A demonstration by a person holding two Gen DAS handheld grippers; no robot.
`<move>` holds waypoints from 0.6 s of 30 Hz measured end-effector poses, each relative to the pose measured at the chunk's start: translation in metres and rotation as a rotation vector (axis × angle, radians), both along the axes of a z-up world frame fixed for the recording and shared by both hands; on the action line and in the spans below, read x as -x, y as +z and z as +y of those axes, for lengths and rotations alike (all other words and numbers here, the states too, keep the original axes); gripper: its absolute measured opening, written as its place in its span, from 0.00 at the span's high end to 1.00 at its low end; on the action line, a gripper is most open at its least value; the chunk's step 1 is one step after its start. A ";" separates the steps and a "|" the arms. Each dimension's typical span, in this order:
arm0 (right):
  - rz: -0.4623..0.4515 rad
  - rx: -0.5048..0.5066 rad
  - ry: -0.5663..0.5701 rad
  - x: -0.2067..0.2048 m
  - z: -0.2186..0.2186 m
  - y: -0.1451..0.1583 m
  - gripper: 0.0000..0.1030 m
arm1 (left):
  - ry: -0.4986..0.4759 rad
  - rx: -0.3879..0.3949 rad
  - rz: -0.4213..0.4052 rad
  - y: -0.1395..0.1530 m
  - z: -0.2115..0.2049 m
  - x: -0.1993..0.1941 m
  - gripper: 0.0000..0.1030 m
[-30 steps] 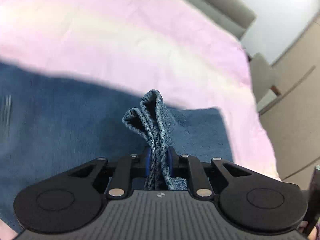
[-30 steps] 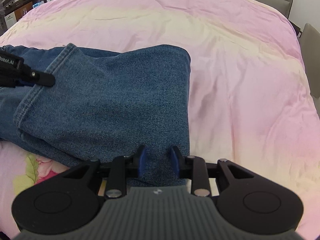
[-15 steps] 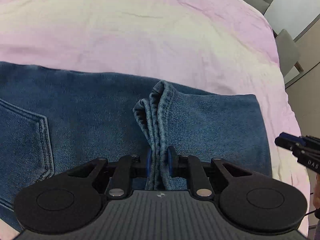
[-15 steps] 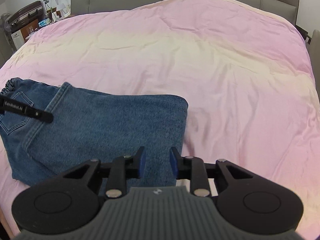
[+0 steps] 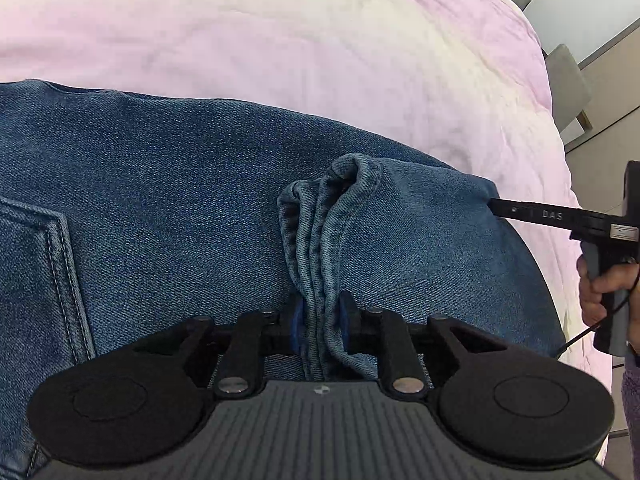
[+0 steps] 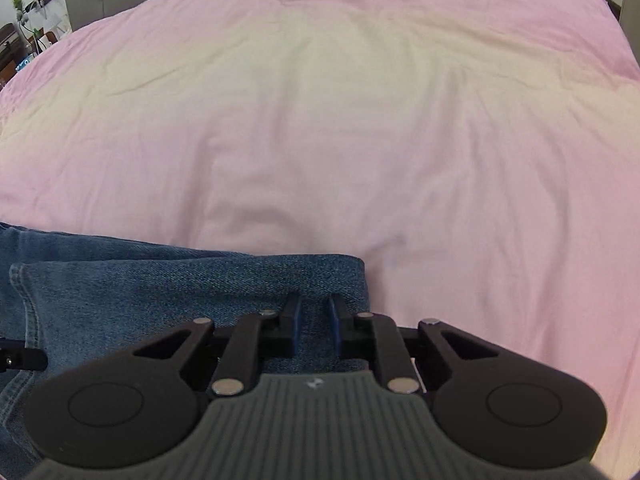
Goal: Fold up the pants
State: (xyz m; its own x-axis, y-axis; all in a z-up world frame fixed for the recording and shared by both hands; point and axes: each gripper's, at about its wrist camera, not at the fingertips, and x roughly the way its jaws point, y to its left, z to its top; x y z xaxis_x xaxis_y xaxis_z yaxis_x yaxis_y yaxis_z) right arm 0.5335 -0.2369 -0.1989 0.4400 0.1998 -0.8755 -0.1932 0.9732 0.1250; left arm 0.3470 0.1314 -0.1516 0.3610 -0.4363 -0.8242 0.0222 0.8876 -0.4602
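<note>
Pink bedspread [image 6: 360,120] bears jeans [image 5: 160,184]; left tool [image 5: 319,322] pinches them, "DAS"-marked right tool [image 6: 313,322] gapes.

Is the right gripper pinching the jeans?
No, the right gripper has its fingers apart, with only flat jeans showing between them.

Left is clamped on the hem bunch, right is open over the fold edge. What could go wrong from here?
1. The left gripper pinches several bunched layers of the jeans; one may slip out and skew the fold.
2. The right gripper is open, so nothing pins that end; pulling could drag the jeans across the pink bedspread.
</note>
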 end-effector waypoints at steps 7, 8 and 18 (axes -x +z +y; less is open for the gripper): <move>-0.041 0.019 0.021 0.023 -0.006 0.032 0.89 | 0.040 0.023 0.010 0.010 0.007 0.010 0.72; -0.053 0.022 0.039 0.035 -0.008 0.041 0.86 | 0.044 0.013 0.001 0.012 0.007 0.013 0.71; -0.064 0.063 0.162 0.168 -0.021 0.053 0.88 | 0.002 -0.128 -0.070 0.039 -0.028 0.053 0.67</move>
State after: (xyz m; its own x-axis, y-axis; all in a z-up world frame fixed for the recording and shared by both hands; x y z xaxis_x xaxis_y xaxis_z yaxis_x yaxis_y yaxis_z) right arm 0.3657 -0.2584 -0.1457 0.4618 0.2181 -0.8597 -0.3540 0.9341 0.0468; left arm 0.2940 0.1038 -0.1123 0.4204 -0.3285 -0.8458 0.0483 0.9389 -0.3407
